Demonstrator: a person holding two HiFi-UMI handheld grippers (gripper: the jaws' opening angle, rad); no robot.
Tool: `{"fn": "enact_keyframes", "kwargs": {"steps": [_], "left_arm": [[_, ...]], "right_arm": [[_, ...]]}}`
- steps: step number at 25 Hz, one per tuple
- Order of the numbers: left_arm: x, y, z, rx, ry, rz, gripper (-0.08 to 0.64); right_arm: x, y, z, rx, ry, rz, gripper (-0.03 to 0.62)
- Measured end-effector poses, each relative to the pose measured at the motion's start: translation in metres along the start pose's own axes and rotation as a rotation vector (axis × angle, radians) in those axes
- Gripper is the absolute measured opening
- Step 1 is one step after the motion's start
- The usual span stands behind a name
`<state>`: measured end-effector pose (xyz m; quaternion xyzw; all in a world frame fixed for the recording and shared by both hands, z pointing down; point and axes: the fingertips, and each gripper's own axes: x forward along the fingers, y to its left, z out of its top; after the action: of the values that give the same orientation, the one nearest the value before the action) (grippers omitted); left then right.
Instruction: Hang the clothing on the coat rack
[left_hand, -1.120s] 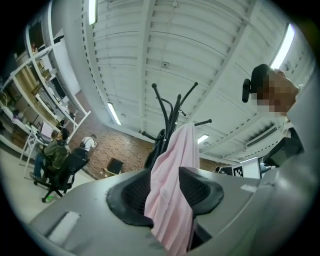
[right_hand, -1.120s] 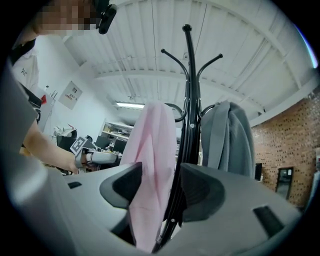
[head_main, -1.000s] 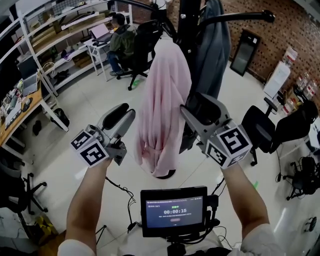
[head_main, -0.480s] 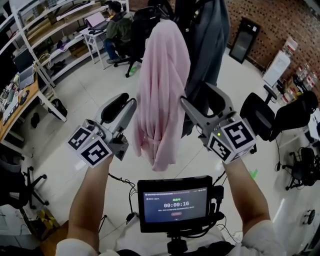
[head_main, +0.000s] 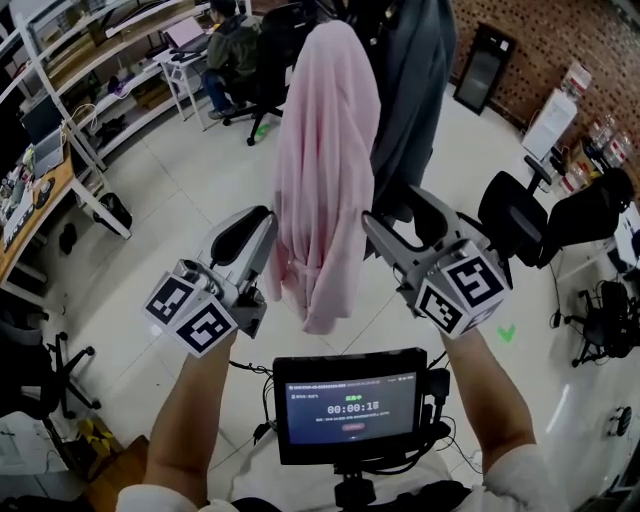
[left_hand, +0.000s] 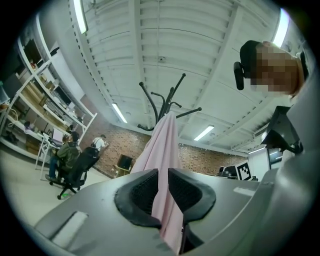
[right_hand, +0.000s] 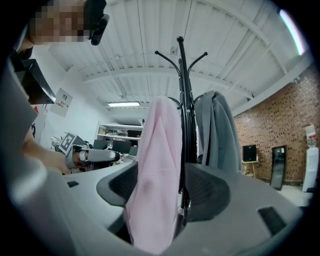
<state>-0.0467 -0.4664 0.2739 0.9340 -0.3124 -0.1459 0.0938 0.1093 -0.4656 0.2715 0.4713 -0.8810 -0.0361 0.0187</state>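
Observation:
A pink garment (head_main: 325, 170) hangs from the black coat rack (right_hand: 184, 100), with a grey garment (head_main: 415, 90) beside it on the right. My left gripper (head_main: 262, 222) is at the pink garment's left edge. Its jaws have just been closing. In the left gripper view (left_hand: 163, 187) they stand narrow, and a strip of pink cloth (left_hand: 167, 145) fills the gap against both pads. My right gripper (head_main: 390, 205) is wide open just right of the pink garment. In the right gripper view (right_hand: 160, 192) the pink cloth (right_hand: 157, 165) and the pole show between its jaws, untouched.
A small monitor (head_main: 350, 405) sits just below my hands. Black office chairs (head_main: 520, 225) stand on the white floor to the right. At the left are a desk, metal shelving (head_main: 60, 120) and a seated person (head_main: 230, 45). A dark panel (head_main: 480, 70) leans on the brick wall.
Both grippers have sunk lower in the head view. The left jaws have narrowed and their tip has come against the pink garment's edge. The right jaws have spread wider.

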Motion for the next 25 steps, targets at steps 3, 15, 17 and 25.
{"fn": "enact_keyframes", "kwargs": {"steps": [3,15,17,25], "left_arm": [[-0.010,-0.004,-0.007,-0.007,0.014,-0.002,0.023],[-0.046,-0.016,-0.028,-0.042,0.069,-0.019,0.000],[-0.050,-0.019,-0.032,-0.022,0.085,-0.023,0.000],[-0.047,-0.046,-0.045,-0.043,0.110,-0.029,0.000]], "right_arm": [[-0.005,0.009,-0.008,0.018,0.011,-0.007,0.307],[-0.024,0.050,-0.039,0.085,0.070,-0.032,0.262],[-0.028,0.055,-0.042,0.092,0.074,-0.041,0.262],[-0.056,0.050,-0.054,0.124,0.086,-0.041,0.262]]}}
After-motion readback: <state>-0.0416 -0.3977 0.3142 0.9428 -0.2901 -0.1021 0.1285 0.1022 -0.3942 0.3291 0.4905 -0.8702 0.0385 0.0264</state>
